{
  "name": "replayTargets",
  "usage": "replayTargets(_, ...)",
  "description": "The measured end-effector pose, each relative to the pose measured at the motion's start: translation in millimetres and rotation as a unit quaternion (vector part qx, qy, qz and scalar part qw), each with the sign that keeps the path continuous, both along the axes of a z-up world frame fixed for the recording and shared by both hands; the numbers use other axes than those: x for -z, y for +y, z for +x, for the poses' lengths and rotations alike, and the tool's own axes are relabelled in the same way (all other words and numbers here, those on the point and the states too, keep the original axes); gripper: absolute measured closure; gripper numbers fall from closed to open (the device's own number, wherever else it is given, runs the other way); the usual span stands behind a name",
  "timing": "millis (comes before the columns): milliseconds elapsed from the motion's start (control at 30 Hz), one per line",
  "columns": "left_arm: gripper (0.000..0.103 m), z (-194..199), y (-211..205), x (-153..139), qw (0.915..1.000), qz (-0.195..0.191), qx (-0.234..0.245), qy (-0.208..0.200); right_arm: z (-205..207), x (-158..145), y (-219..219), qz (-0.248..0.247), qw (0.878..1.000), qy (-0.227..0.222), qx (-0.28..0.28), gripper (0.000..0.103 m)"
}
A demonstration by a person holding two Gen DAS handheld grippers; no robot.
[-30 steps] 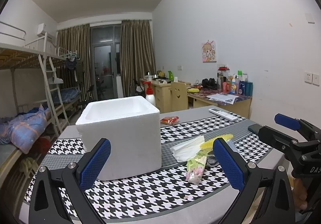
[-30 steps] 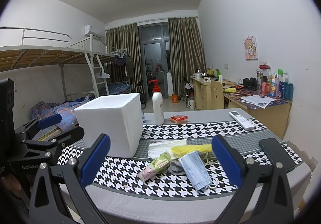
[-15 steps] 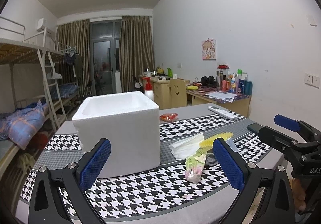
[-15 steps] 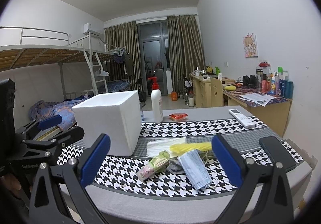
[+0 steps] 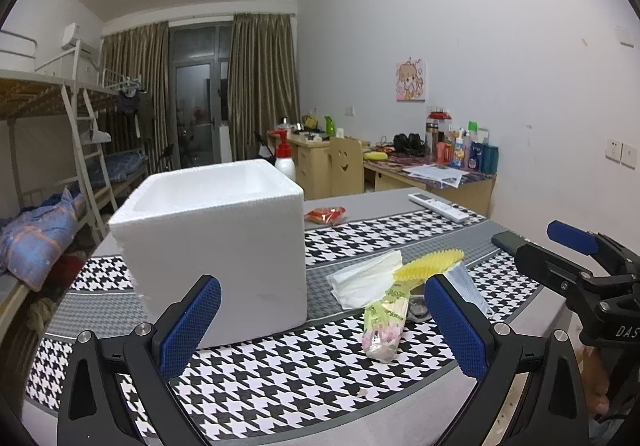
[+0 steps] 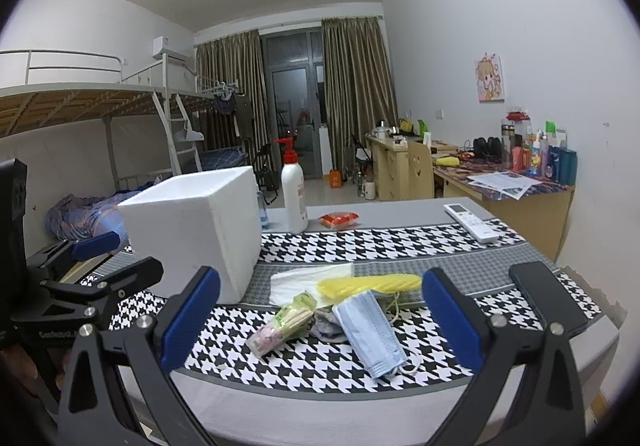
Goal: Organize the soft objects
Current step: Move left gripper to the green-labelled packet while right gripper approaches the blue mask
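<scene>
Both grippers, left gripper [image 5: 322, 324] and right gripper [image 6: 320, 316], are held with fingers apart (nothing gripped) near the foam box [image 5: 216, 242] and blue mask [image 6: 370, 332].

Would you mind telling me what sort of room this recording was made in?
Most likely a shared student dormitory room: a metal bunk bed with a ladder along one wall, wooden study desks crowded with bottles and papers opposite, and curtains framing a balcony door.

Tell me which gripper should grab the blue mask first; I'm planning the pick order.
Right, probably. The mask lies almost centred between the open right gripper's fingers. In the left view it is mostly hidden behind the left gripper's right finger, off to its side, with the foam box straight ahead.
</scene>
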State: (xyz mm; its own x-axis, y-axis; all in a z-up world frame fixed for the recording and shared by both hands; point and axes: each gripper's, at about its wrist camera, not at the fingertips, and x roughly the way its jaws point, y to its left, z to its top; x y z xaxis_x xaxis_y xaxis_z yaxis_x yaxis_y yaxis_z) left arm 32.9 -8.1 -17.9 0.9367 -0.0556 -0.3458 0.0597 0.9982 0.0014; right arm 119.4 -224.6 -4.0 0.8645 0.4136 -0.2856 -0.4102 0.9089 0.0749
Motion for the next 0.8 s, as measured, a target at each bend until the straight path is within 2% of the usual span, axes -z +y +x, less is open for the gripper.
replayTargets(267, 0.001, 16.2, -4.2, 9.3, 0.9995, -0.002, 0.012, 0.028, 14.6, 9.6, -5.5, -0.004, 1.0, 0.021, 0.01, 0.001)
replayTargets(800, 0.001, 46.0, -23.6, 34.3, 0.9944, 0.02, 0.049, 0.092, 36.7, 32.4, -15.0, -0.011, 0.998, 0.064, 0.022, 0.001)
